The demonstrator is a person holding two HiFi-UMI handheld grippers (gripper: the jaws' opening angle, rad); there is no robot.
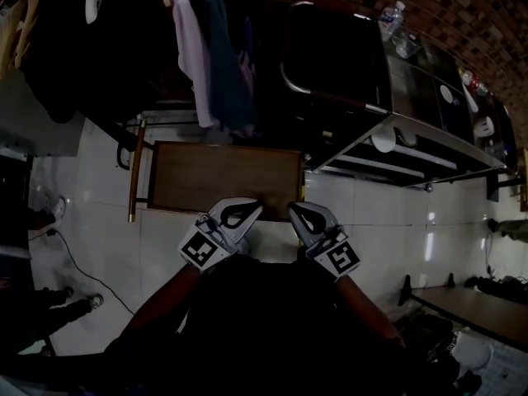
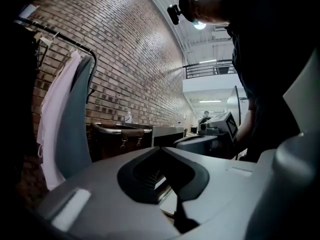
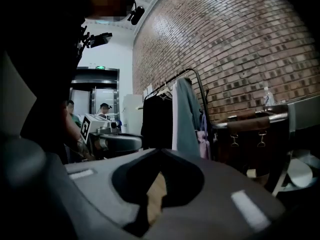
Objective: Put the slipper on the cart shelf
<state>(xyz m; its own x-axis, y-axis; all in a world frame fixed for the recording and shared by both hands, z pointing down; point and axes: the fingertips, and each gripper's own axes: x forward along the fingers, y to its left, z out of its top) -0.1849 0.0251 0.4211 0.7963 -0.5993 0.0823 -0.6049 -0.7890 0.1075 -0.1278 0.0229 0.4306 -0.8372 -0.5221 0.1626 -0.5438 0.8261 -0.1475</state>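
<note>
Dim view steeply down onto a tiled floor. A dark cart (image 1: pixel 346 64) with metal shelves stands beyond and to the right of a low wooden table (image 1: pixel 223 176). A clothes rack (image 1: pixel 206 56) hangs past the table's far edge.

The left gripper (image 1: pixel 247 211) and right gripper (image 1: pixel 301 214) sit side by side at the table's near edge. Both have their jaws pressed together on nothing, likely a ready pose with no pickup begun. The forearms reach forward and angle inward, tips pointing over the table.

No slipper shows clearly. A pale shape (image 1: pixel 384 141) on the cart's lower shelf, right of the table, might be it, but the light is too dim to say.
</note>
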